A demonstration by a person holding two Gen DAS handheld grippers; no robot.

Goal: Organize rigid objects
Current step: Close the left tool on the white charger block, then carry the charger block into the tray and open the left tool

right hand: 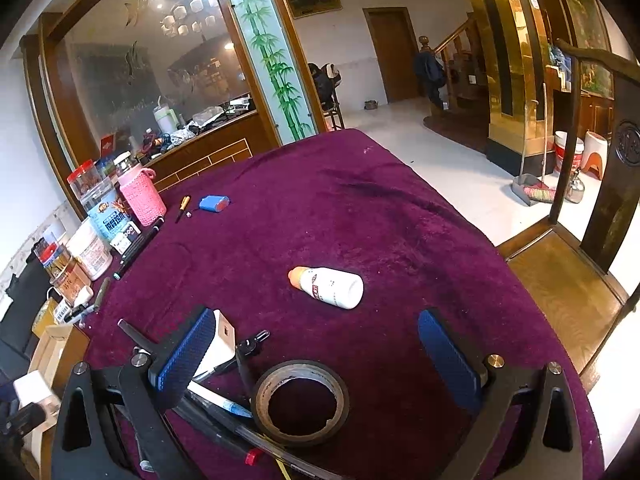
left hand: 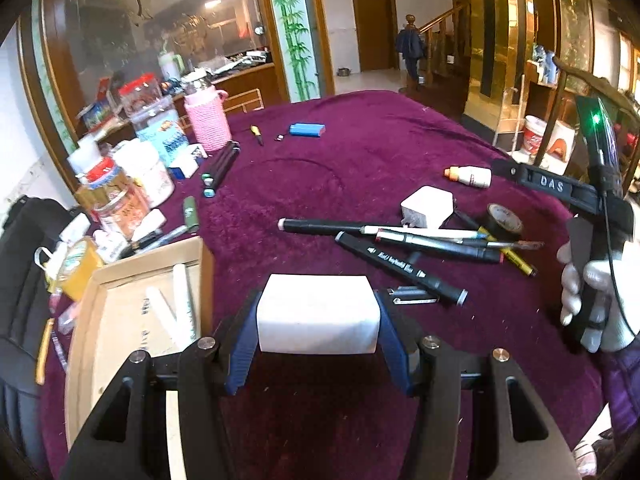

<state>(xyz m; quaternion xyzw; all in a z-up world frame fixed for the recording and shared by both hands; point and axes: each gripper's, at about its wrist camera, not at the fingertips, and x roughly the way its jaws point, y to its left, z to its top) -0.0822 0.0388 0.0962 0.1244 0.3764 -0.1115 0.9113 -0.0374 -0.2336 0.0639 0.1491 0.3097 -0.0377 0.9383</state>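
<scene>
The left tool gripped a white rectangular block between its blue pads, with the open cardboard box at nine o'clock. The right tool stood wide open and empty, a black tape roll at six o'clock.

White rectangular block held level above purple cloth, markers piled, tape roll flat

Left wrist view: looks forward and down along the left tongs, close over the purple tabletop, toward the glass partition. Right wrist view: same heading, low over the tabletop, tape roll nearest. Shared: white bottle, blue box, pink bottle.
</scene>
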